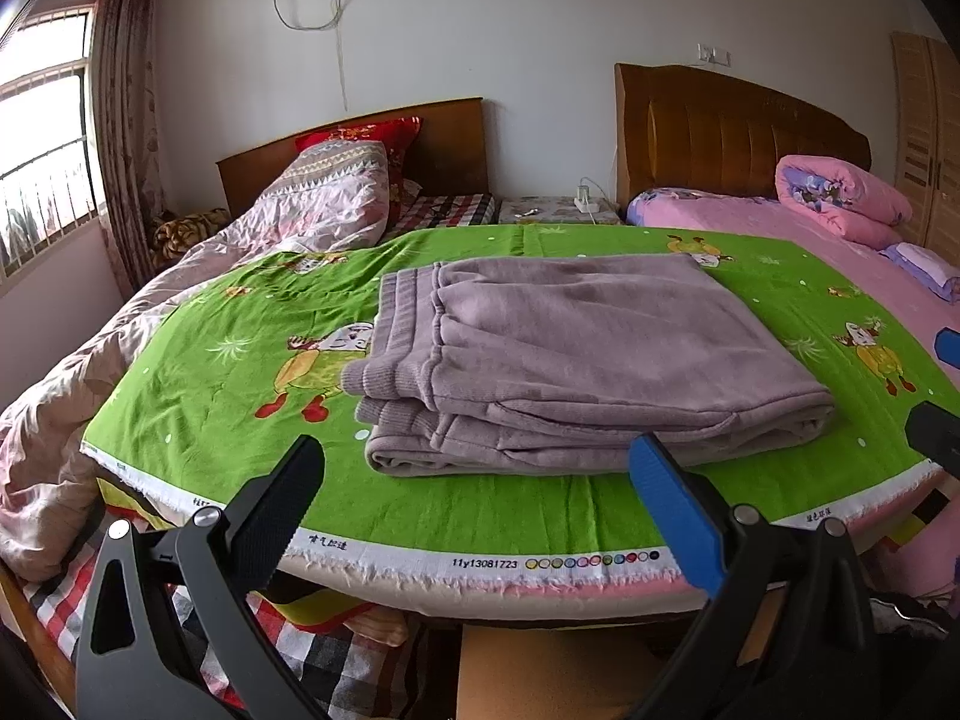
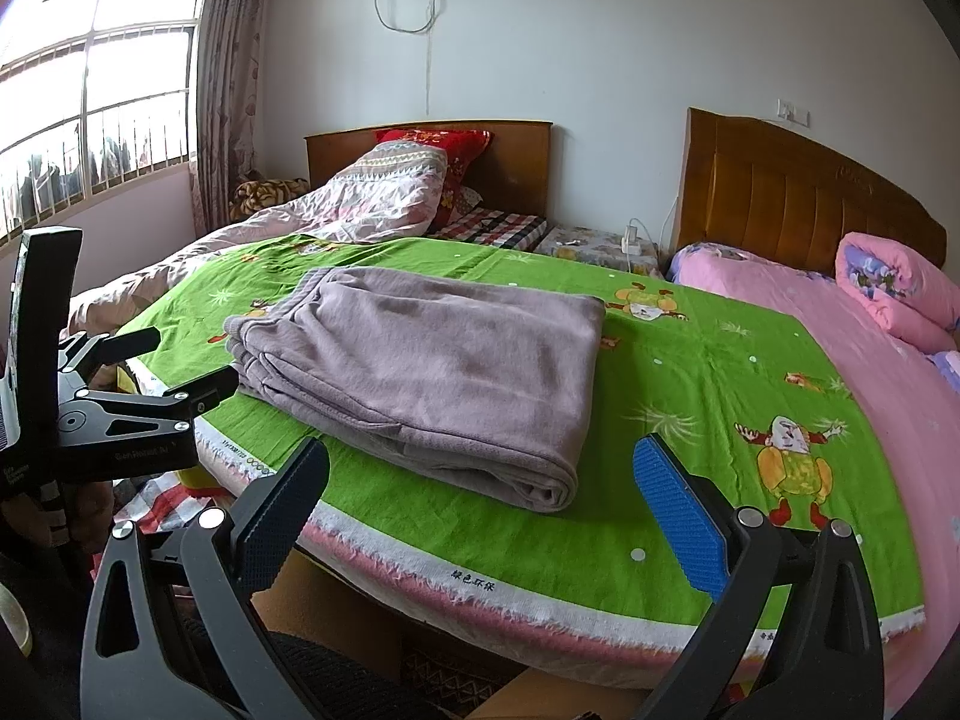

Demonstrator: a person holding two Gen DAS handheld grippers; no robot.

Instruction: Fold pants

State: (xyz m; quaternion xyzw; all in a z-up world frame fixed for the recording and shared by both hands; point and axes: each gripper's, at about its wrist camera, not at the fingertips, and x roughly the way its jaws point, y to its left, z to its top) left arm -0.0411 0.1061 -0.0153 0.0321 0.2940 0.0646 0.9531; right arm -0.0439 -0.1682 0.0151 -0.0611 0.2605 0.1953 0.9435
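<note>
The mauve fleece pants (image 1: 576, 354) lie folded into a thick rectangle on the green cartoon-print cloth (image 1: 240, 372), ribbed waistband to the left. My left gripper (image 1: 474, 456) hovers open just short of the pile's near edge, nothing between its black and blue pads. In the right wrist view the same pants (image 2: 432, 372) lie ahead and to the left on the green cloth (image 2: 690, 396). My right gripper (image 2: 480, 456) stands open and empty near the pile's folded corner. The left gripper (image 2: 186, 354) shows at the left edge of that view, open beside the waistband end.
A rumpled pale quilt (image 1: 288, 216) and red pillow (image 1: 360, 135) lie on the left bed. A pink bed (image 2: 900, 396) with a rolled pink quilt (image 2: 894, 294) is to the right. A nightstand (image 1: 558, 210) sits between the headboards. Window (image 2: 90, 96) at left.
</note>
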